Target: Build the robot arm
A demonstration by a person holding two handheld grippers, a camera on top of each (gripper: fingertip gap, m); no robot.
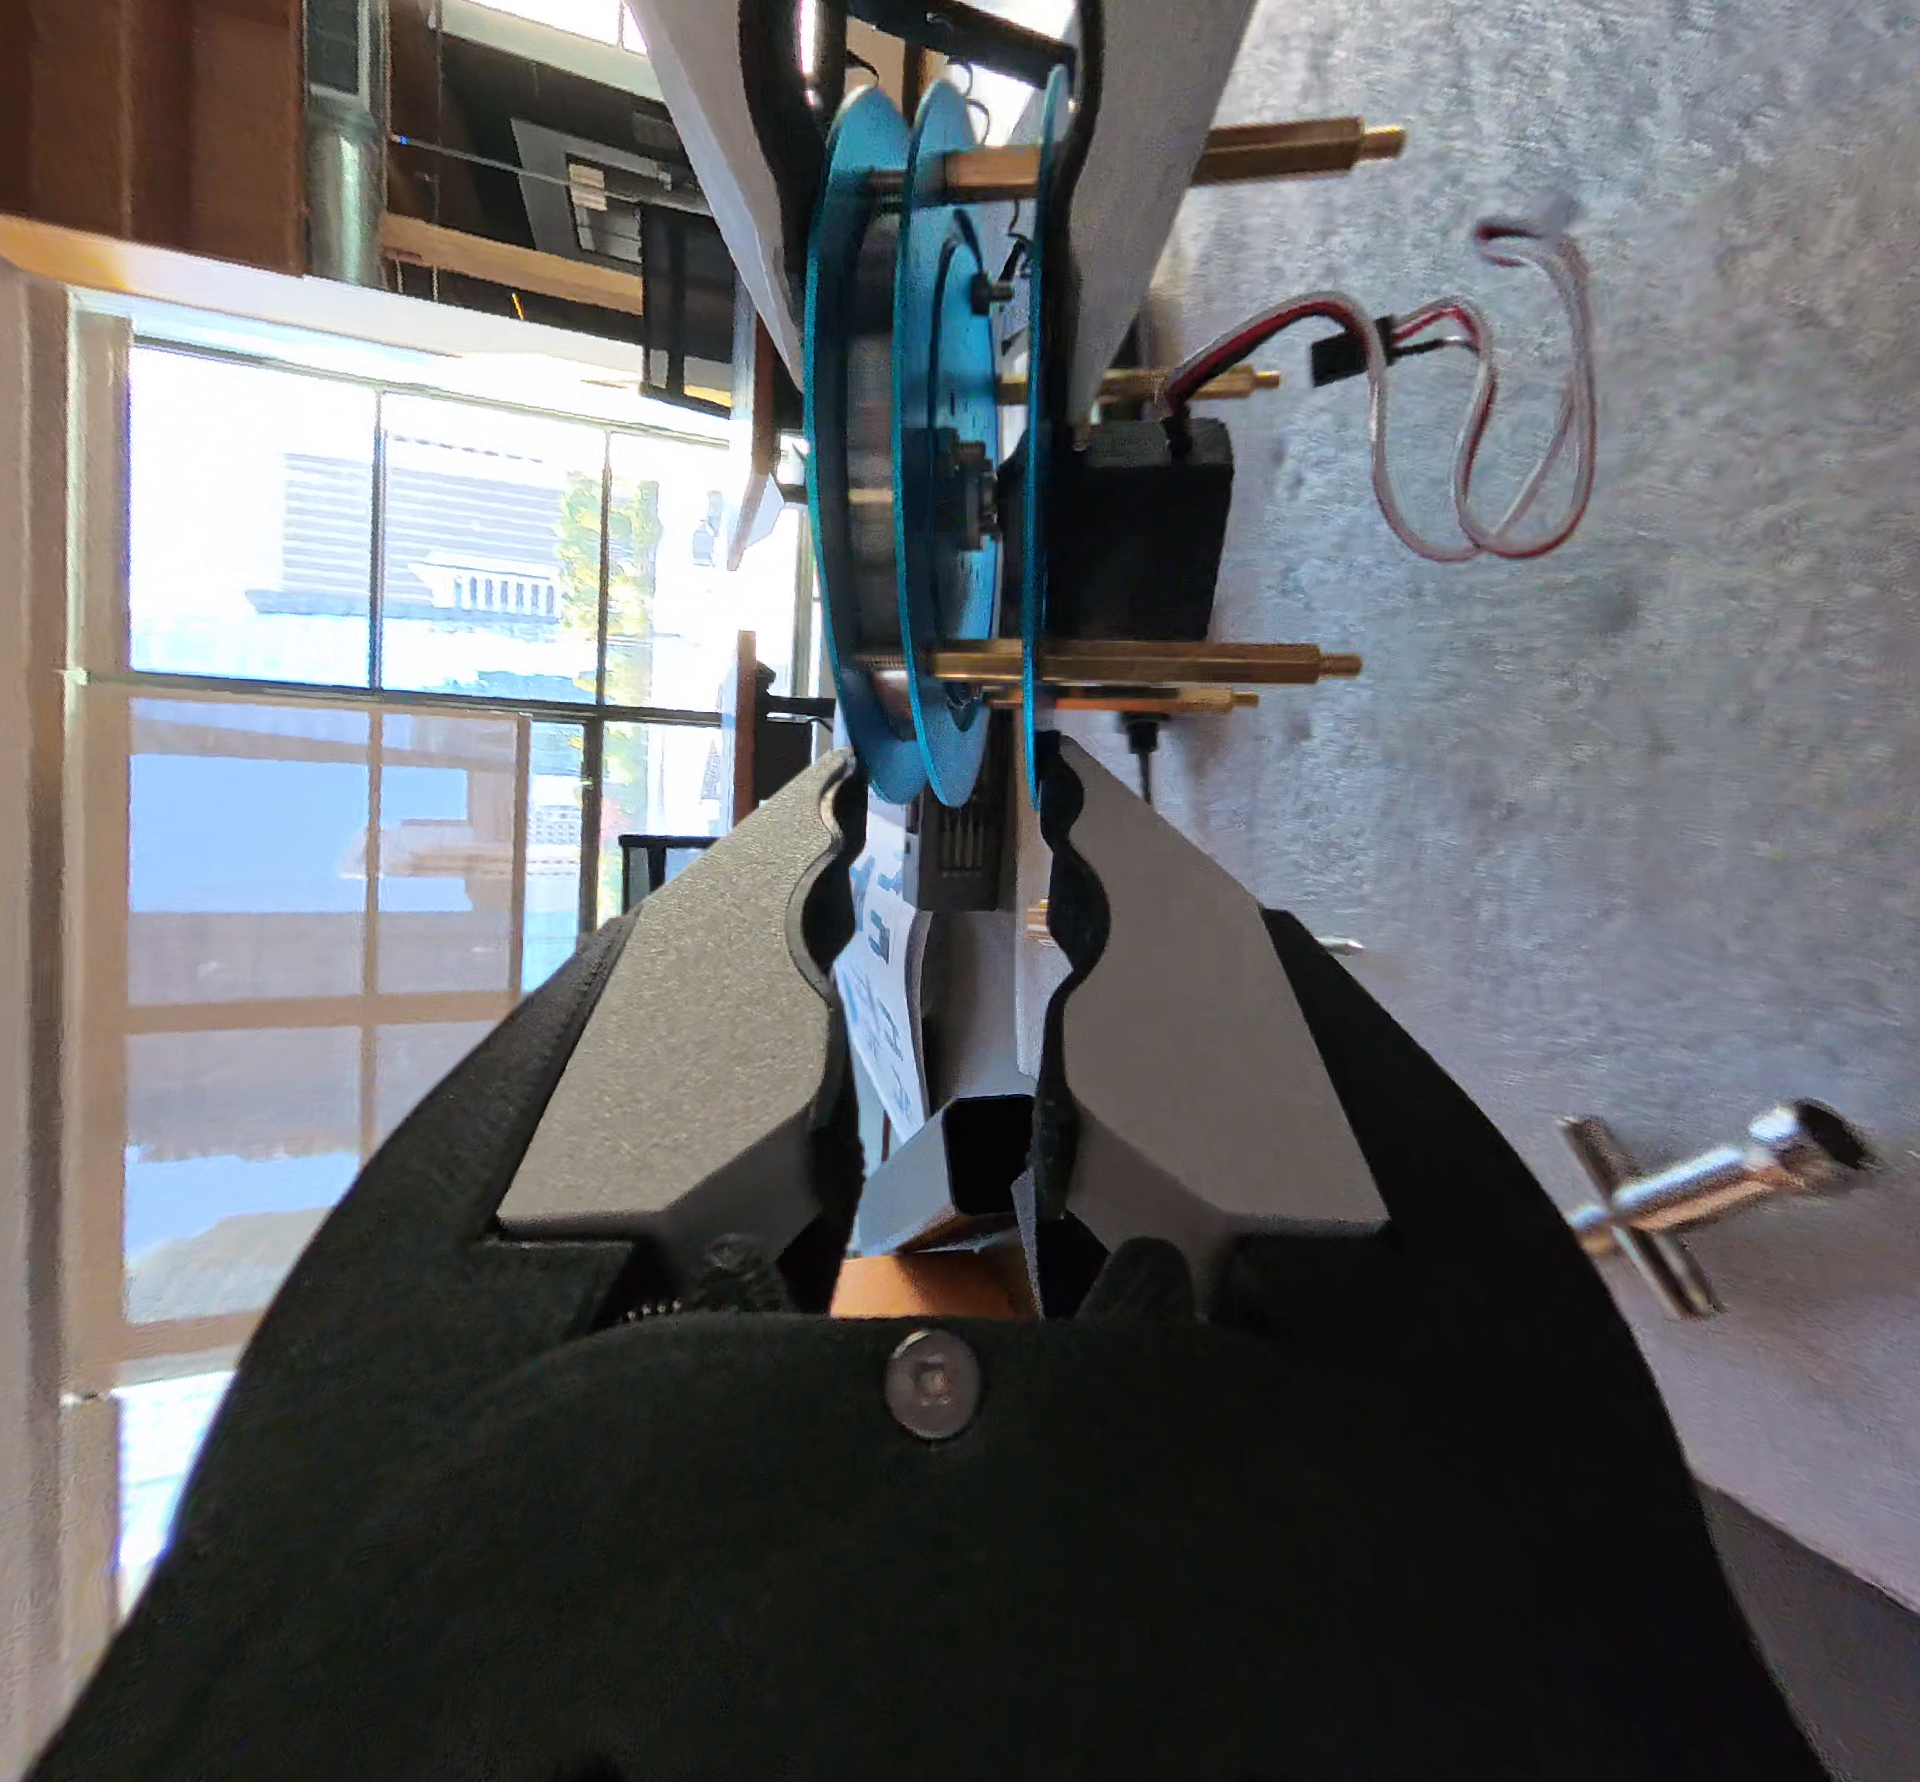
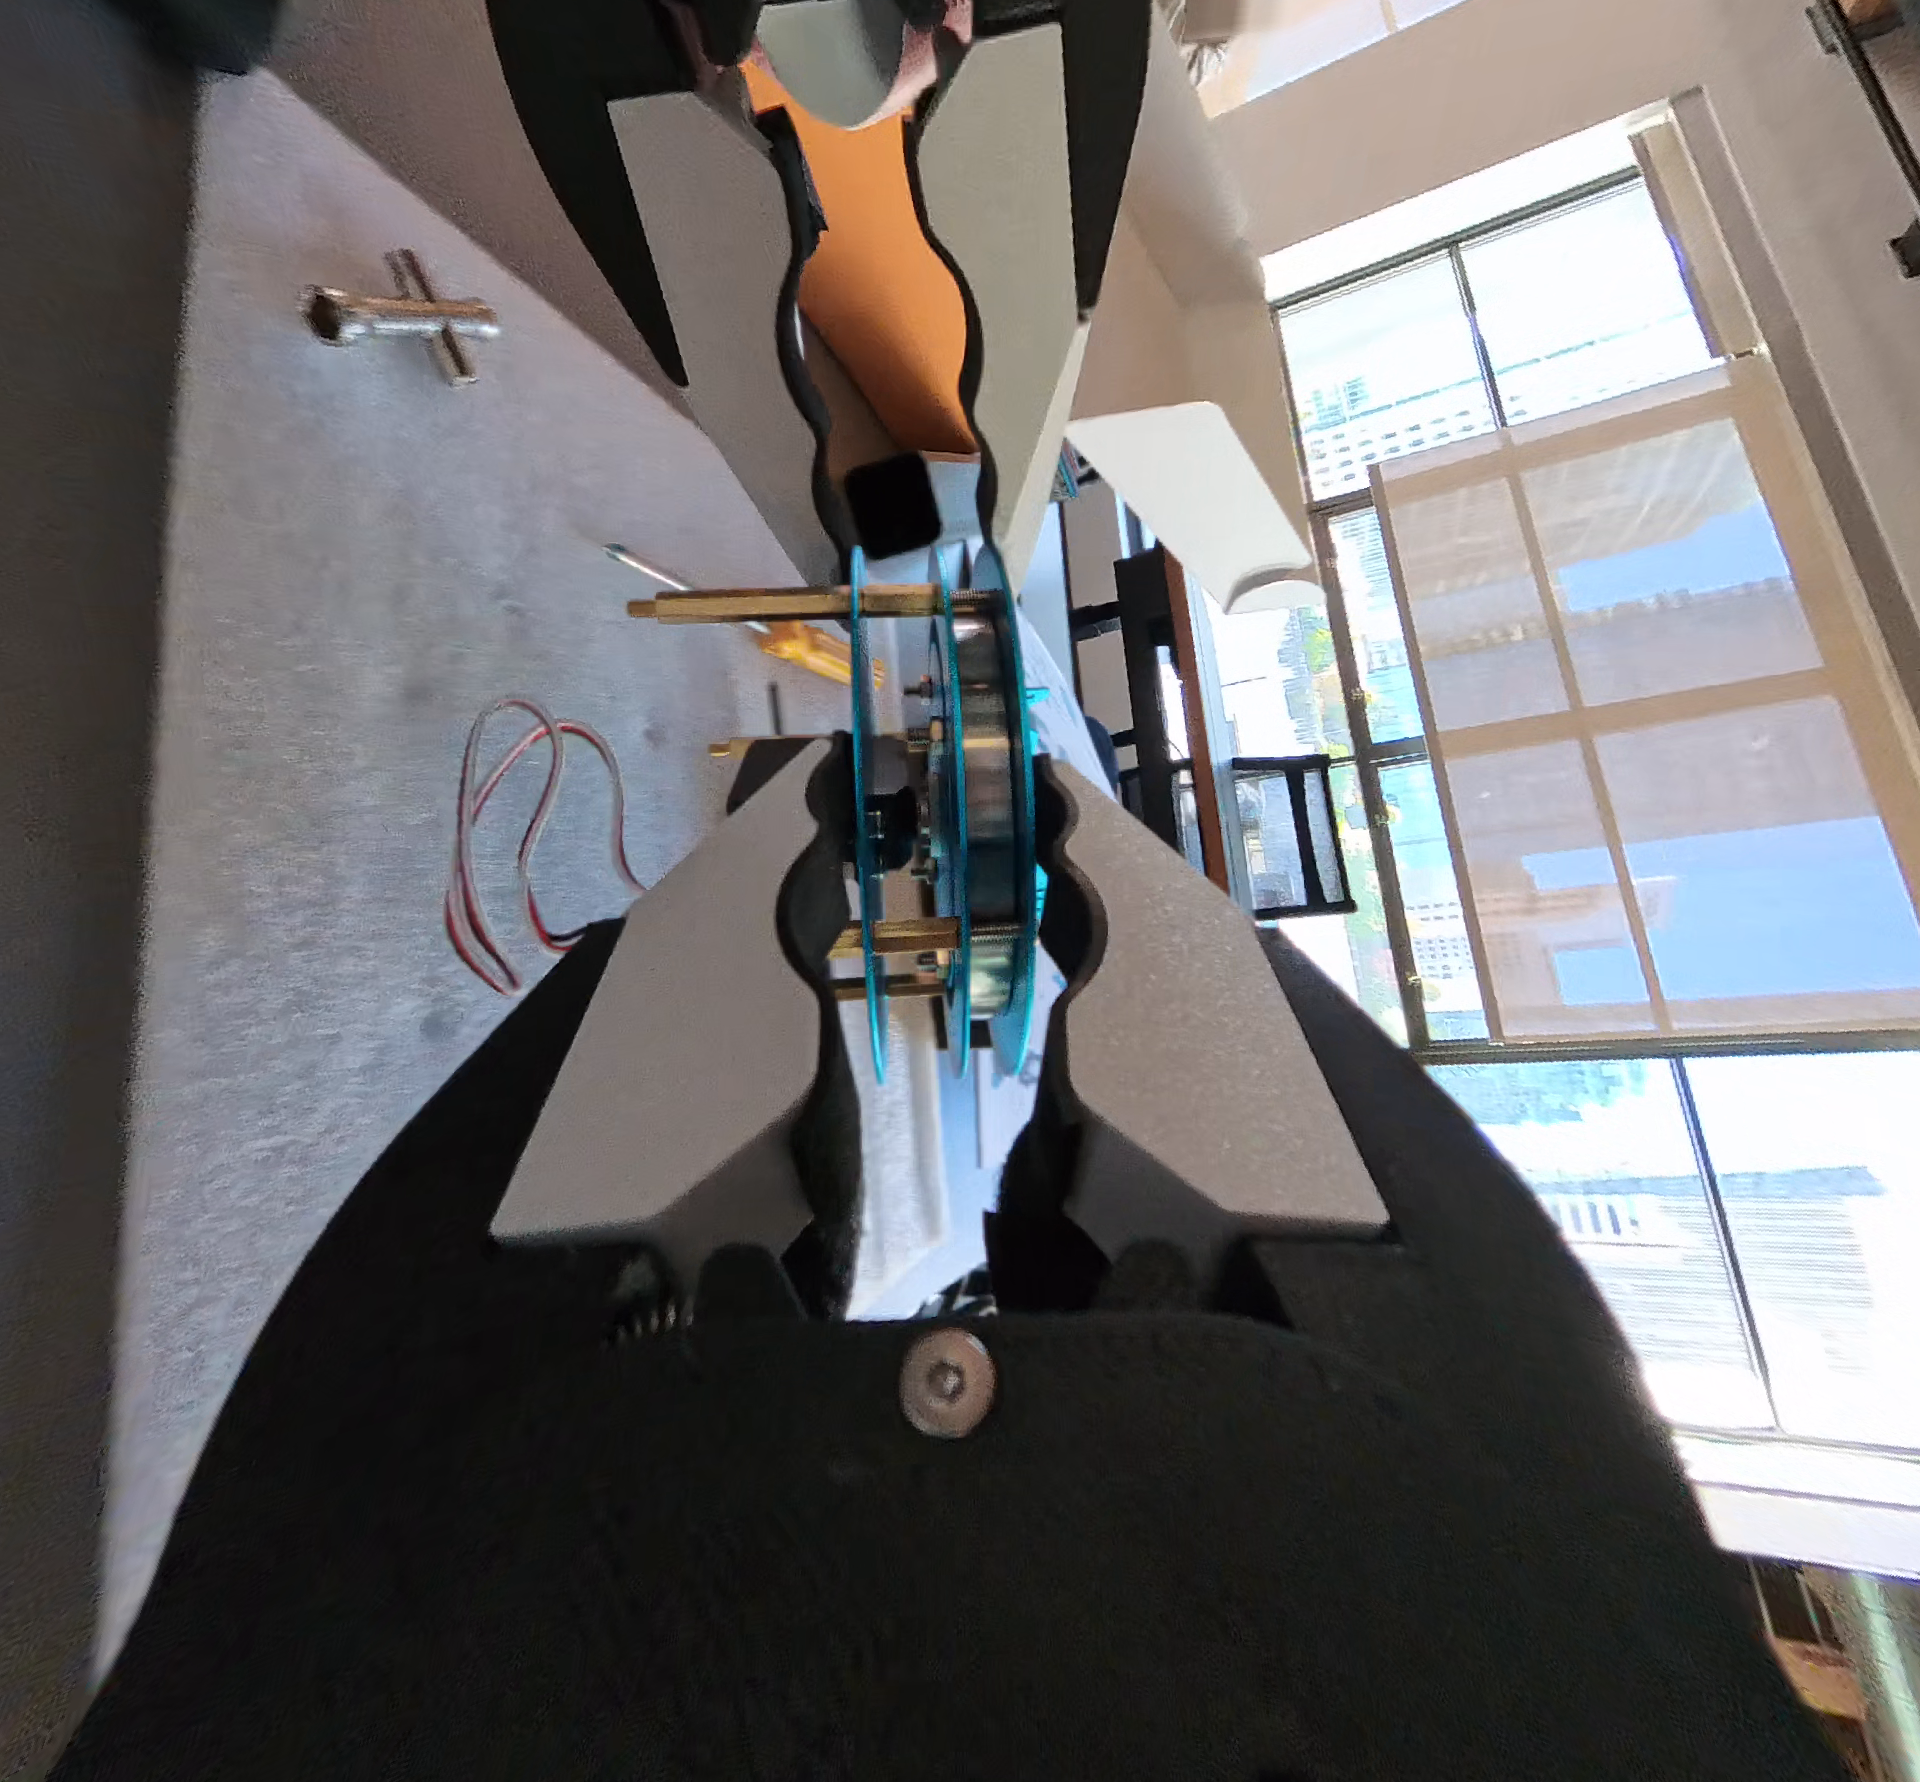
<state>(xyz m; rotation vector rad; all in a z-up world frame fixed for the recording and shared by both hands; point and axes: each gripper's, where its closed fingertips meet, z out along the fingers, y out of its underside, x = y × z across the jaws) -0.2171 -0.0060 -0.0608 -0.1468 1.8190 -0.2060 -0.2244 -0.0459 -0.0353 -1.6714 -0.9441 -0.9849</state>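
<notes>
A stack of three blue discs (image 1: 920, 444) on brass standoffs (image 1: 1288, 140), with a black motor block (image 1: 1143, 537), is held edge-on between my two grippers, standoffs pointing at the grey mat (image 1: 1558, 797). My left gripper (image 1: 948, 764) is shut on the stack's near rim, with a black connector between its fingers. My right gripper (image 1: 935, 382) grips the far side. In the right wrist view, my right gripper (image 2: 935, 768) is shut around the discs (image 2: 940, 849), which sit deep between its fingers. My left gripper (image 2: 914, 527) clamps the opposite rim.
A red-white-black wire loop (image 1: 1486, 423) (image 2: 520, 839) runs from the motor over the mat. A cross-shaped metal socket wrench (image 1: 1683, 1202) (image 2: 400, 330) lies on the mat. A yellow-handled screwdriver (image 2: 810, 646) lies beyond the discs. Large windows (image 2: 1610, 745) stand behind. The gap from one gripper's tips to the other's is roughly 5 cm.
</notes>
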